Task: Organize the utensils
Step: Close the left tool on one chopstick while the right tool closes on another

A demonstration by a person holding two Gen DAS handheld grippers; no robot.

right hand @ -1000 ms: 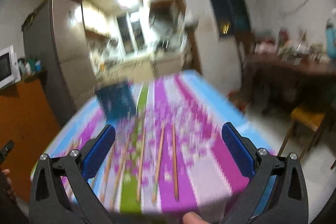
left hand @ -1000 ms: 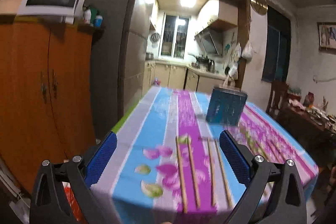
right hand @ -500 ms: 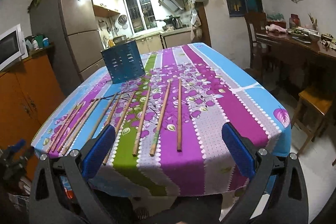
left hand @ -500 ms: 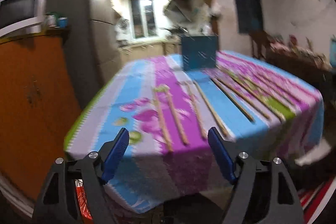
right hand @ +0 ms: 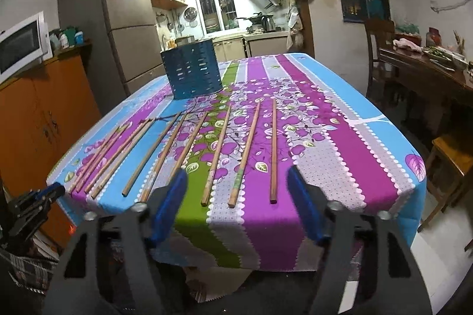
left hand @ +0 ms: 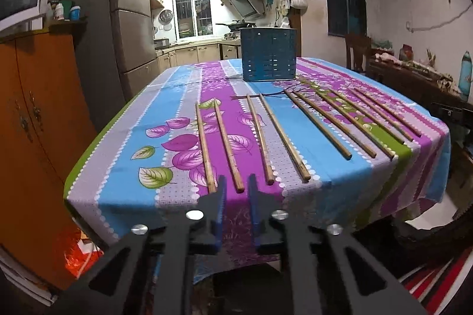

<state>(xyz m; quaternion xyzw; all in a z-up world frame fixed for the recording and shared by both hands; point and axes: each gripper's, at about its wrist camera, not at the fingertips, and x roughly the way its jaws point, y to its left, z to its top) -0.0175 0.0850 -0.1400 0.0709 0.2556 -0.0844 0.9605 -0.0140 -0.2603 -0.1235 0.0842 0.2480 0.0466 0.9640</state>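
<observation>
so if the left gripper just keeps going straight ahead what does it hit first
Probably the near end of the second chopstick from the left, which lies in line with the narrow gap of the left gripper. Depth and height are unclear, so it may pass above it.

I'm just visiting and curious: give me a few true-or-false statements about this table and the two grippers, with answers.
1. The chopsticks lie flat on the tablecloth. True.
2. The blue holder lies tipped over. False: it stands upright.
3. The right gripper is open with nothing between its fingers. True.
4. The left gripper grips a chopstick. False: its fingers are nearly together, short of the table edge, holding nothing.
5. Some chopsticks are already in the holder. False: none show.
</observation>
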